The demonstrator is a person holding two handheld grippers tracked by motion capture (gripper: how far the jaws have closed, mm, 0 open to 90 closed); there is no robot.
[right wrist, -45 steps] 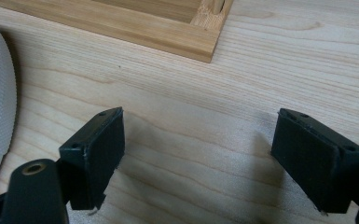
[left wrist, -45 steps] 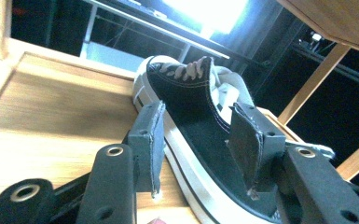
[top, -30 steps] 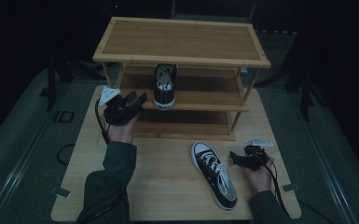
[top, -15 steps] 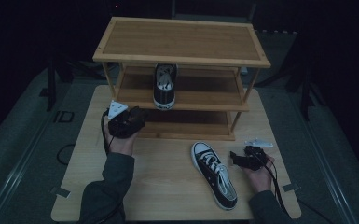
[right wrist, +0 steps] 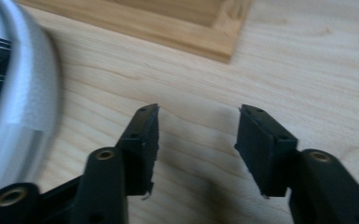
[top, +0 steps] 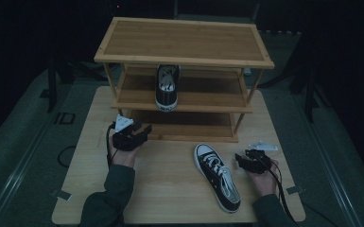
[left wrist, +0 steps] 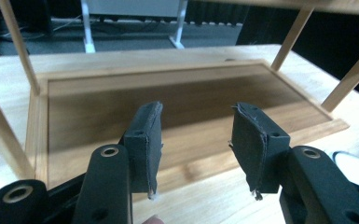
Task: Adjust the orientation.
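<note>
Wooden table, dim room. Three-tier shoe rack; one black sneaker on its middle shelf. Second sneaker flat on table, just beside right gripper: jaws parted, just been closing, nothing between. Left gripper low before bottom shelf, jaws apart, empty.

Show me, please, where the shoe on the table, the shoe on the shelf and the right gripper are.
Shoe on the table (top: 217,176): high view, on its white laces.
Shoe on the shelf (top: 167,92): high view, on its black upper near the toe.
Right gripper (top: 242,161): high view, midway between its fingertips.
</note>
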